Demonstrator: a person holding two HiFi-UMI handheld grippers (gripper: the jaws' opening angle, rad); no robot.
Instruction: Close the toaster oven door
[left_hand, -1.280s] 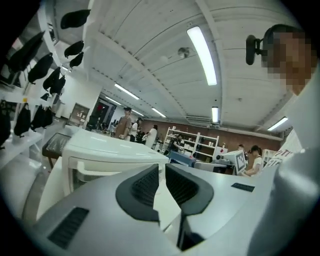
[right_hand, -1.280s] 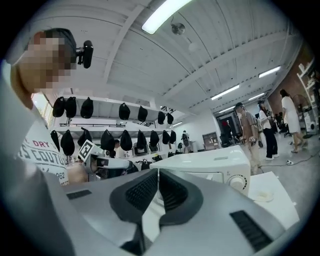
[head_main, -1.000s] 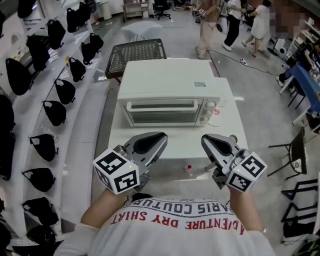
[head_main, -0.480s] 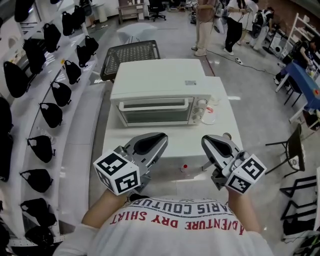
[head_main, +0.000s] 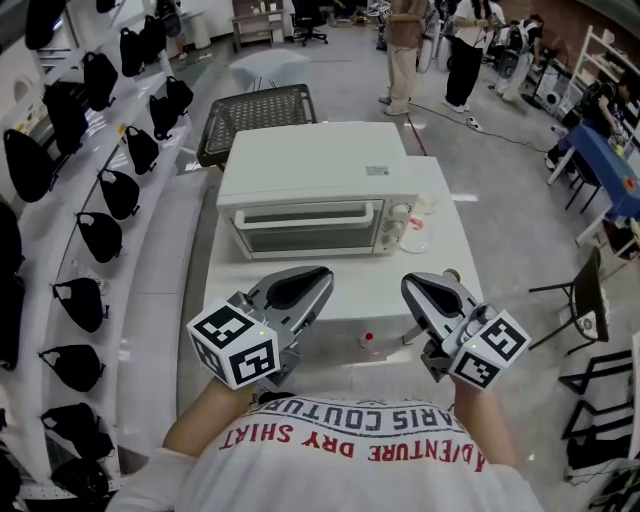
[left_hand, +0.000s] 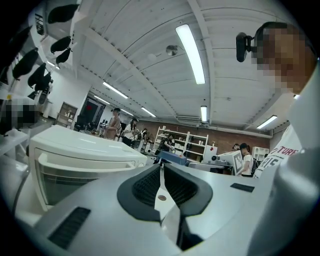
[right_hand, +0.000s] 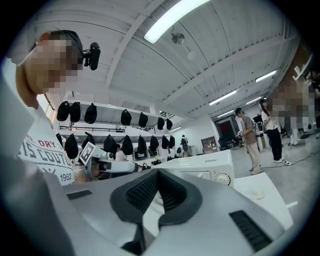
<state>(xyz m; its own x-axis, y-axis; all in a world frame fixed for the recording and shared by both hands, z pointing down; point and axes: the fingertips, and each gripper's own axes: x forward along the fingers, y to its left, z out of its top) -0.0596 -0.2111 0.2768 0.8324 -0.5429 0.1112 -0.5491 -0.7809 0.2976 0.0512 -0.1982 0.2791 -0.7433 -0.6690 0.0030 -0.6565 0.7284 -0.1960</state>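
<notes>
The toaster oven (head_main: 315, 185) sits in the upper middle of the head view on a white surface (head_main: 445, 270), with its front facing the person. Its glass door (head_main: 312, 230) looks upright and flush against the front, with the handle bar (head_main: 310, 208) along its top edge. As far as I can judge, it is already shut or very nearly so.

The left tongs (head_main: 318, 278) and right tongs (head_main: 412, 286) hover side by side in the lower middle of the frame, near the surface's closest edge and well apart from the oven. Each pair is closed with nothing between the pads, as both gripper views show.

If a last seating push is wanted, bring one closed tip level to the middle of the handle bar. Press squarely and gently so the oven does not slide back, and keep off the knobs (head_main: 397, 222) to the right of the door.
</notes>
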